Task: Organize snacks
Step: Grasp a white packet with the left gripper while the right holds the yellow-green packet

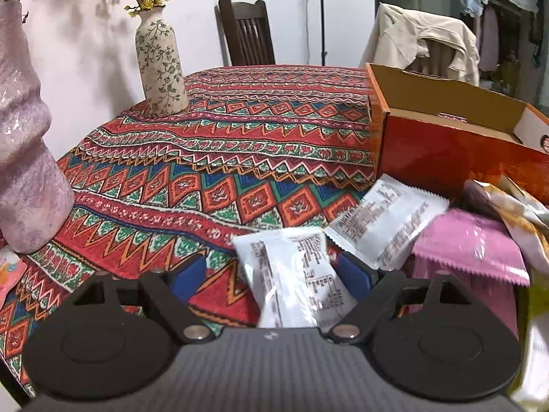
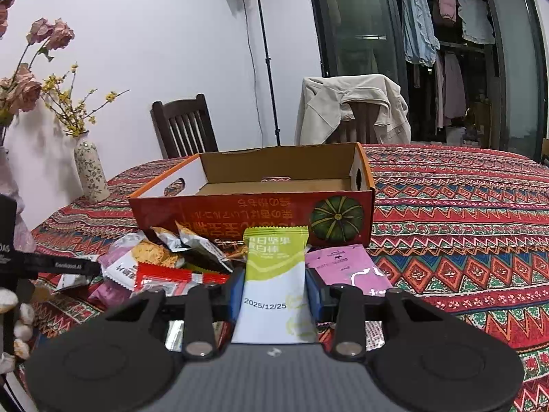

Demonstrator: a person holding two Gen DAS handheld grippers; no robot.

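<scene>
My right gripper [image 2: 274, 292] is shut on a green-and-white snack bar packet [image 2: 276, 274], held just in front of the orange cardboard box [image 2: 240, 213], which is open on top. My left gripper [image 1: 274, 274] is open, its blue pads either side of a white snack packet [image 1: 295, 274] that lies between them on the table. A second white packet [image 1: 387, 219] and a pink packet [image 1: 470, 250] lie to its right. A pile of mixed snack packets [image 2: 161, 261] and a pink pouch [image 2: 346, 267] lie before the box in the right wrist view.
A patterned red tablecloth [image 1: 212, 158] covers the table. A pink vase [image 1: 27, 158] stands at the left, a floral white vase [image 1: 159, 65] behind it. Two chairs, one [image 2: 353, 110] with a beige jacket, stand behind the table. The left gripper's arm [image 2: 51, 266] shows at left.
</scene>
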